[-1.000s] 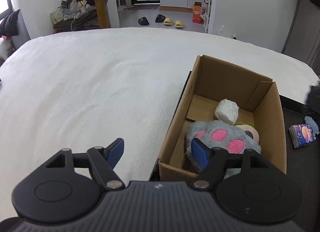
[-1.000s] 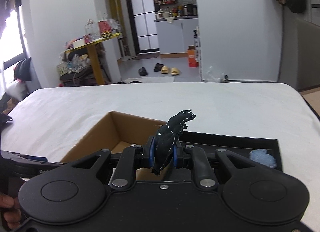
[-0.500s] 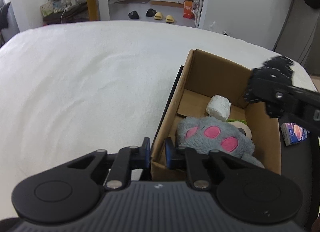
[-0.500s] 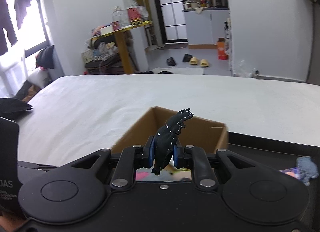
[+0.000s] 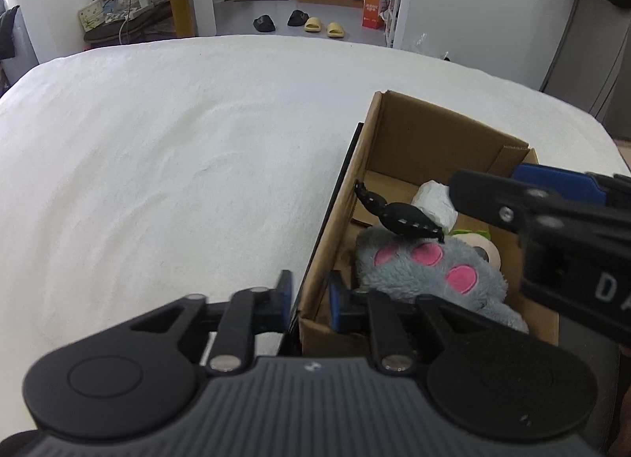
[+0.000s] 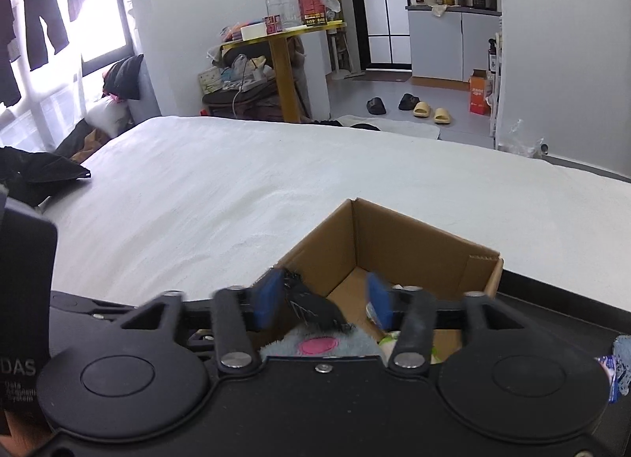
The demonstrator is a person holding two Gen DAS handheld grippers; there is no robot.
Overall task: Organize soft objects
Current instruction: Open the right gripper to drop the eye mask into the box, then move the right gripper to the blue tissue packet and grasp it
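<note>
A cardboard box (image 5: 441,133) stands on a white bed. Inside lie a grey plush paw with pink pads (image 5: 430,271), a white wad (image 5: 434,200) and a tape roll (image 5: 483,248). A black dotted soft piece (image 5: 398,216) lies on the plush, free of any finger; it also shows in the right wrist view (image 6: 315,307). My left gripper (image 5: 311,295) is shut on the box's near left wall. My right gripper (image 6: 323,299) is open above the box (image 6: 414,244), and in the left wrist view its body (image 5: 552,228) reaches in from the right.
The box sits on a black tray (image 6: 572,295) on the white bed (image 5: 157,161). A blue fuzzy item (image 6: 619,358) lies on the tray at the right. Dark clothing (image 6: 35,173) lies at the bed's left edge. A yellow table (image 6: 284,62) and slippers (image 6: 430,111) stand beyond.
My right gripper moved over the box and opened, letting go of the black dotted piece, which dropped onto the plush. My left gripper closed on the box wall.
</note>
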